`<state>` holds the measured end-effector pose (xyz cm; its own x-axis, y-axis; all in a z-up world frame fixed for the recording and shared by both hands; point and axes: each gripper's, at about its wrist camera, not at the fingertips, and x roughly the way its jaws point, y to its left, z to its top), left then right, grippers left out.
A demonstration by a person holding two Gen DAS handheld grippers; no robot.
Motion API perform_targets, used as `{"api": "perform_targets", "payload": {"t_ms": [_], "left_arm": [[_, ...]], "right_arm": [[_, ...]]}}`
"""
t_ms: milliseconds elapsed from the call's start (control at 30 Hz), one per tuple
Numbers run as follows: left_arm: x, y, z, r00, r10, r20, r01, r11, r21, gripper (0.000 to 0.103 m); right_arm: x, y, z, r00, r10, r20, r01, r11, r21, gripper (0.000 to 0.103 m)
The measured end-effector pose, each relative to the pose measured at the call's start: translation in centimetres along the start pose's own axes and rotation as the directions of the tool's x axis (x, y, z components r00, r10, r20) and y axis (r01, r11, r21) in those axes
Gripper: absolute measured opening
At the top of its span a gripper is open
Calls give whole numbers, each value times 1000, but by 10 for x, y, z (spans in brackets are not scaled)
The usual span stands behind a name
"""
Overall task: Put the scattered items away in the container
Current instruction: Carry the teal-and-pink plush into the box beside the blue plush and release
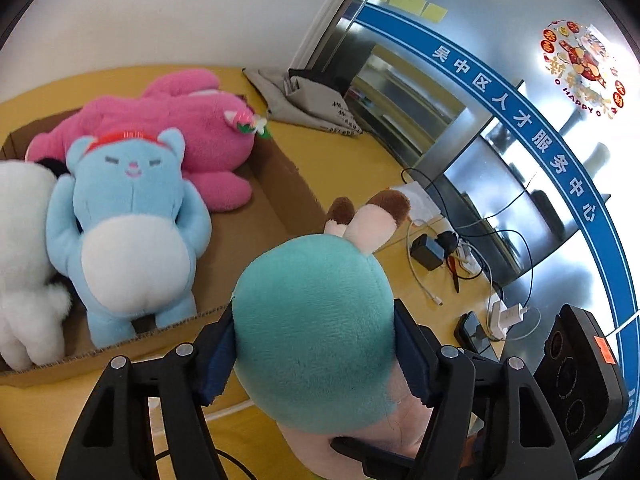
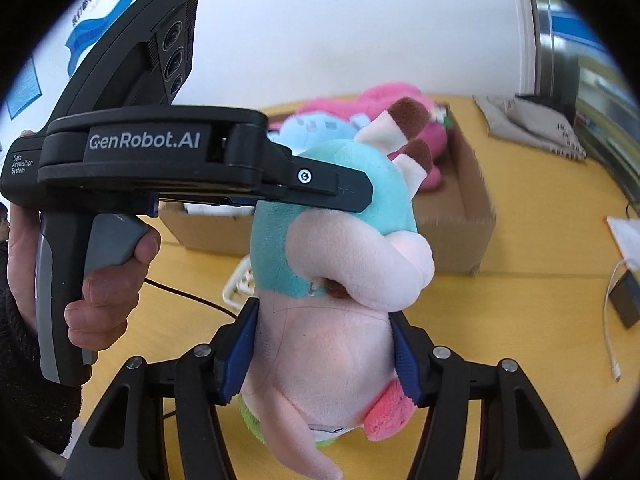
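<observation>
Both grippers are holding one soft toy, a teal and pink plush with brown-tipped ears. The left gripper is squeezing the round teal head between its two fingers. The right gripper is pinching the pink body lower down, and its blue pads are pressing into the fur. The toy is hanging in the air above the yellow table, just beside the cardboard box and not inside it yet. It is looking very light and squishy, so it is probably bending and flopping when it is carried. It is not likely to break. The fur may be a bit slippery, so the fat middle of the head or the tummy seems the best place to hold, not a thin ear or leg. The box is open on top. Inside it, a big pink plush is lying at the back, a blue bear is leaning in front of it, and a white plush is sitting beside the bear. There is some bare room by the near right corner. Chargers and cables are lying on the table nearby.
</observation>
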<state>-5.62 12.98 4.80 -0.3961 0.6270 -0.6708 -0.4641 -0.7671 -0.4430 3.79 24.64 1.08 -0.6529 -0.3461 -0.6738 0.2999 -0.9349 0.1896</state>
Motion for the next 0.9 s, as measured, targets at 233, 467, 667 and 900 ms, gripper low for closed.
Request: {"api": "perform_targets", "payload": {"t_ms": [233,467,667,900], "left_arm": [[-2,3,72,997,16,82,-19,999,37,74],[30,32,137,995,11,103,-15,999,37,74],[106,66,151,999,37,-26,-37,999,7,74],[182,75,133,985,53,-166,-52,999,9,74]], "right_arm": [[-2,-18,63,995,-15,102,18,1000,-22,60],[28,-57,120,985,-12,175,14,1000,-15,60],[86,-100,122,996,-9,92,3,998,65,60],[123,-134,104,997,-38,-62,48,986,161,59]]}}
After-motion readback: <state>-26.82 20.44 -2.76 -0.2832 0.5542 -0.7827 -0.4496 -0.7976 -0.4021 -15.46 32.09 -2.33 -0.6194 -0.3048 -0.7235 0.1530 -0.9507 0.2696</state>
